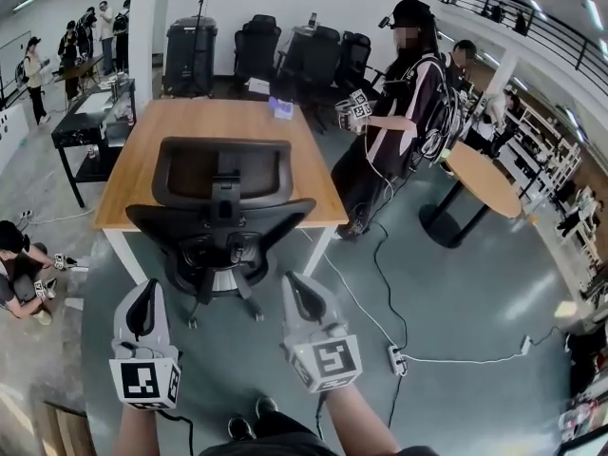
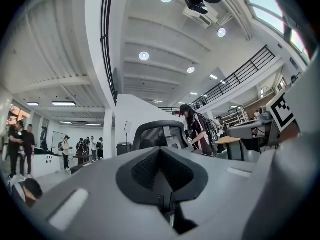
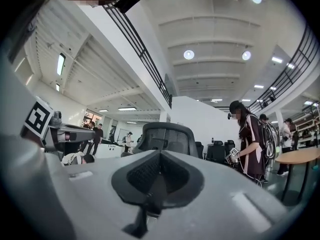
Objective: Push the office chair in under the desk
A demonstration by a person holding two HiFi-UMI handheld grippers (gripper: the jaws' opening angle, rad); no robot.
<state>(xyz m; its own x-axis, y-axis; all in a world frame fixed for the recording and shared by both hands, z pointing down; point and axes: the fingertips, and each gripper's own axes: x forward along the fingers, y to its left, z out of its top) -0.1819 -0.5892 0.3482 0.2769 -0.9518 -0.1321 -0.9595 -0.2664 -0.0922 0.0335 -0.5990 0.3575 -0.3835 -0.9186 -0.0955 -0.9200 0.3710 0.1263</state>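
My left tool (image 1: 145, 293) and my right tool (image 1: 300, 289) are both clenched, with nothing between the jaws. The office chair (image 1: 223, 174) stands in front of them, not touching, at the desk (image 1: 199, 117).

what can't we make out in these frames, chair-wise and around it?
- Head view: floor under the desk, hidden by the desktop and the office chair.
- Head view: small object at the desk's far edge, too small to identify.
- Gripper views: chair seat and wheels, hidden behind the left gripper and right gripper bodies; only the backrest shows.
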